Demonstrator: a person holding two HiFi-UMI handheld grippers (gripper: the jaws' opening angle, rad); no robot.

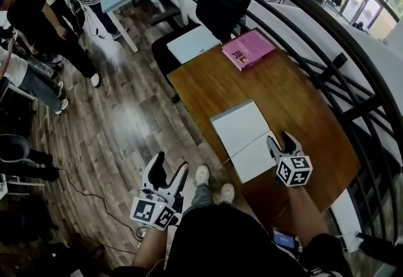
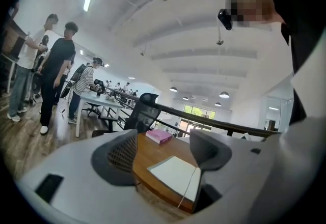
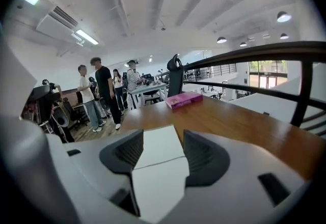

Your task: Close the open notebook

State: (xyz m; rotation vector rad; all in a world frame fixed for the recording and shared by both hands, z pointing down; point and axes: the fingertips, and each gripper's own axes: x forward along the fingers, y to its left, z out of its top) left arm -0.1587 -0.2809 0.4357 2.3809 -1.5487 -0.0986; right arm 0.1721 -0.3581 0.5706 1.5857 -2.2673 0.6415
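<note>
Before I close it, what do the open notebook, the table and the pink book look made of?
Open notebook: white matte paper, blank pages meeting at a centre fold.
Table: wood or wood-look laminate, brown grain streaks, soft sheen.
Pink book: probably card cover, smooth; too small to be sure.

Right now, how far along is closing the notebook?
Done: nothing; the notebook lies open on the table. In hand: right gripper at its near page, jaws apart, no grip. Left gripper is open, empty, off the table. To do: lift one page, fold it over.
</note>
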